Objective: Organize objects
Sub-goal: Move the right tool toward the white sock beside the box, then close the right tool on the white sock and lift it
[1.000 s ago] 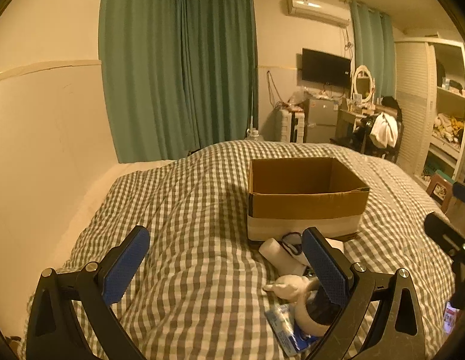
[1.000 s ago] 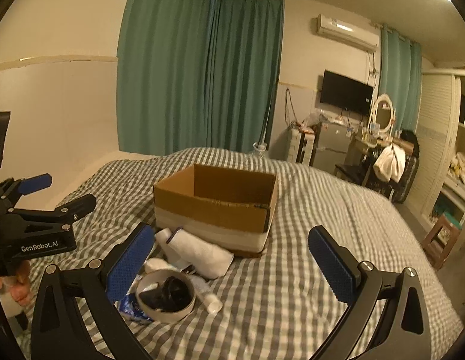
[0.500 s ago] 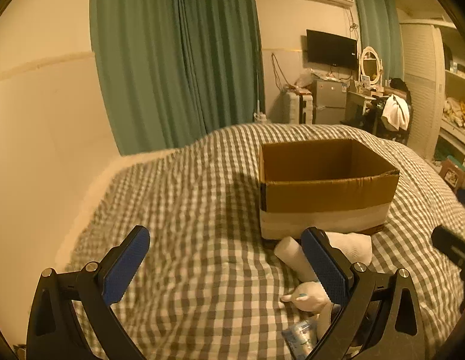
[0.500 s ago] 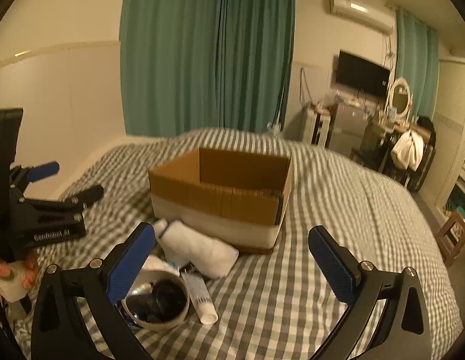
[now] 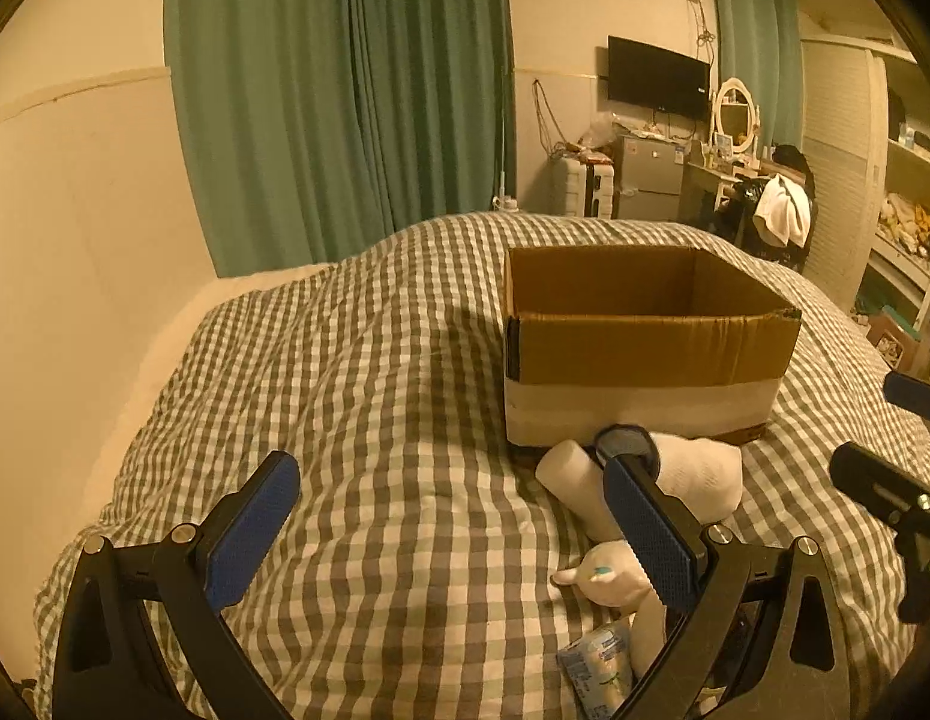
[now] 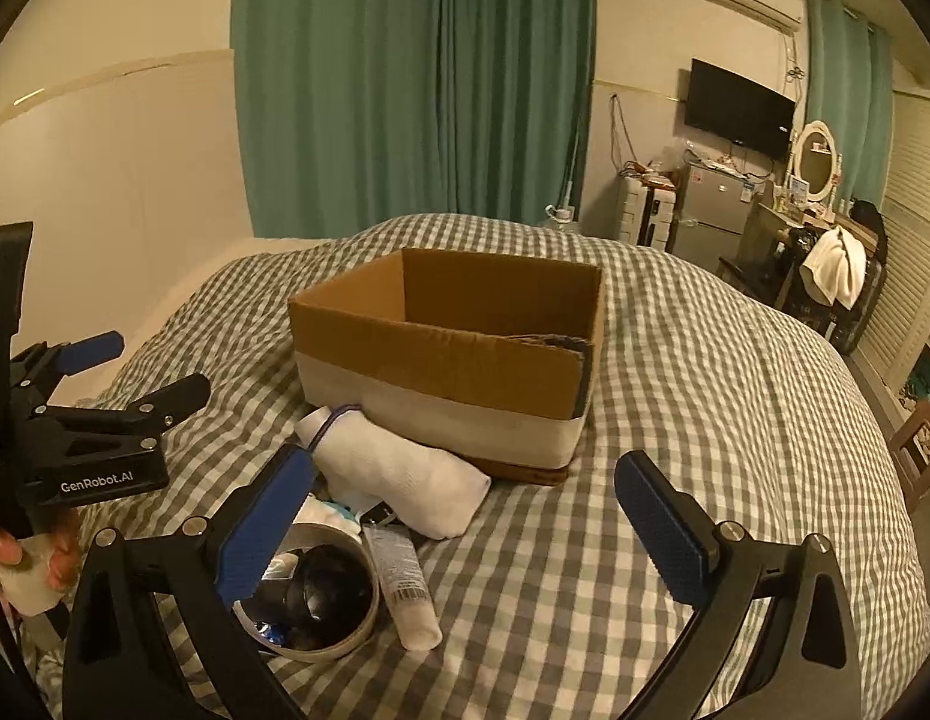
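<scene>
left gripper (image 5: 447, 531): fingers spread apart, holding nothing, above the checked bed (image 5: 375, 420) | right gripper (image 6: 477, 519): fingers spread apart, holding nothing | cardboard box (image 6: 459, 354): open-topped, on the bed | white sock (image 6: 399, 468): touching the box's front | tube (image 6: 402, 585) beside round container (image 6: 321, 600), near the sock

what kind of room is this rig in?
A bedroom, most likely in a small flat: a bed with a checked duvet, a vanity mirror on a cluttered desk, and a wall TV.
</scene>
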